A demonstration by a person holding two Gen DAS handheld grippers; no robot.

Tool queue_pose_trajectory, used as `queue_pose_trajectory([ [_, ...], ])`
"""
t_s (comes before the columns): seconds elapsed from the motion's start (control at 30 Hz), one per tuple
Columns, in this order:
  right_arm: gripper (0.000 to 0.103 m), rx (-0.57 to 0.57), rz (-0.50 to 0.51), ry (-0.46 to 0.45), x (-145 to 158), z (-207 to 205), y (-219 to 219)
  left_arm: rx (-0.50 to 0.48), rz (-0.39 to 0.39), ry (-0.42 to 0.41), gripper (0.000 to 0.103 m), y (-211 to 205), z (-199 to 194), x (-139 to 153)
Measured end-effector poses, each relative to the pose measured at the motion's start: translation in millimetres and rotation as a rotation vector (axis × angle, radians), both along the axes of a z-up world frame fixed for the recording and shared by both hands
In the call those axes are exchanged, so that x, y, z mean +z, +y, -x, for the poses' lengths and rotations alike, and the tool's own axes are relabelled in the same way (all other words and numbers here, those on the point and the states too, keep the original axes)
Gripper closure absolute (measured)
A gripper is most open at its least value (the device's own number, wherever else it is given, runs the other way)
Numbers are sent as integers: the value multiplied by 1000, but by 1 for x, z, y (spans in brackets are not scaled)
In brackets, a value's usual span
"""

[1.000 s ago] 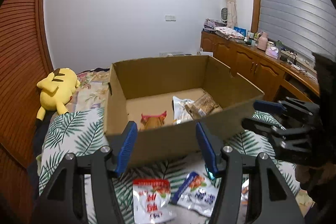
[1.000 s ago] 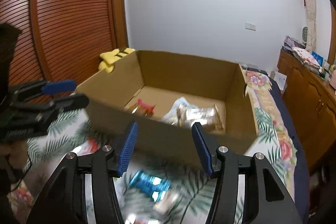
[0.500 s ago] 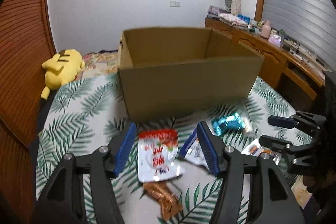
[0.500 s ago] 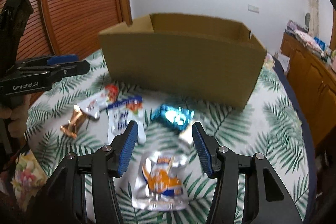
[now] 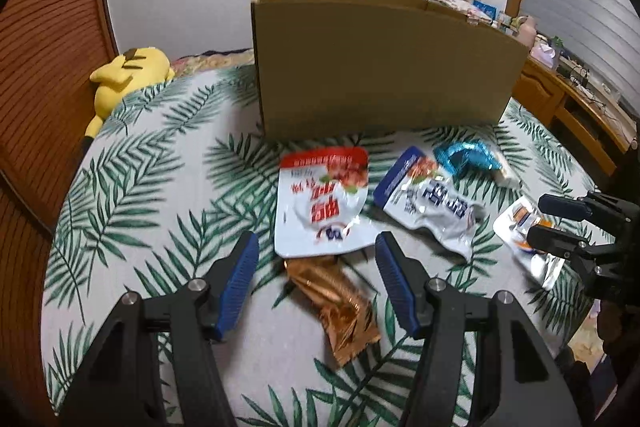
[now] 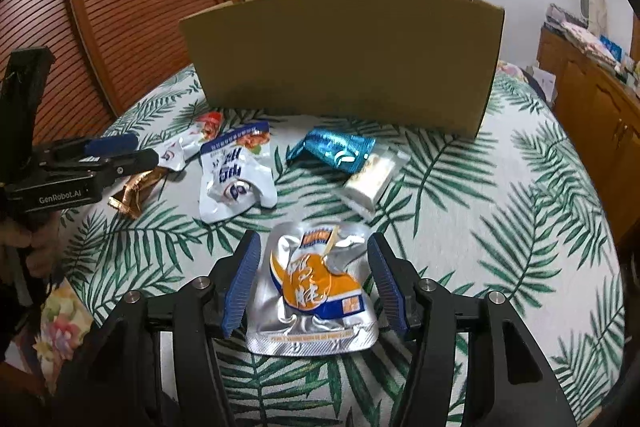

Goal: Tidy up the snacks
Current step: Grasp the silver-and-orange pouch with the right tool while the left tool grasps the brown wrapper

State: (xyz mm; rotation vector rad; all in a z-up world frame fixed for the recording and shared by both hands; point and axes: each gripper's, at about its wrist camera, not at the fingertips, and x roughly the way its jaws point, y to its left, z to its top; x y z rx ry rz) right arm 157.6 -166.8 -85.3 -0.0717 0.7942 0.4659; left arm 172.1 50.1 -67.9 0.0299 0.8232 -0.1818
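I have both grippers low over the bed (image 6: 540, 187), each lined up on its own packet so I can lift two at once. The right gripper (image 6: 312, 279) straddles the orange pouch (image 6: 316, 291), lower centre of its view: the jaws are opening, the pouch lies between them and the pads are clear of it on both sides. I judge the extra width is there to clear the pouch's crinkled edges before I close.

The left gripper (image 5: 316, 279) sits about half open over the brown wrapper (image 5: 336, 303), lower centre of its view. The wrapper lies slantwise between the jaws, untouched; nothing is held. Just above it, overlapping its top end, lies the red pouch (image 5: 320, 203), so I should come in low to take the wrapper alone.

The other snacks lie in a loose row along the near wall of the box (image 6: 344, 55), which fills the upper middle of both views: the blue pouch (image 6: 236, 171), the teal pack (image 6: 332, 149) and a clear pack (image 6: 374, 175) touching it. They sit close to the box, I think, to keep each carry short. Its inside is hidden from here. A yellow plush (image 5: 124, 75) rests at the left edge, well apart.
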Motion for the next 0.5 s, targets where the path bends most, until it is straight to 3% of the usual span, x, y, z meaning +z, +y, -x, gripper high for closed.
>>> queue_pose_trajectory([
  [0.37, 39, -15, 65, -23, -13, 4, 7, 15, -45, 39, 40, -4, 0, -18],
  [0.5, 37, -18, 99, -50, -15, 8, 14, 27, -48, 39, 34, -4, 2, -18],
])
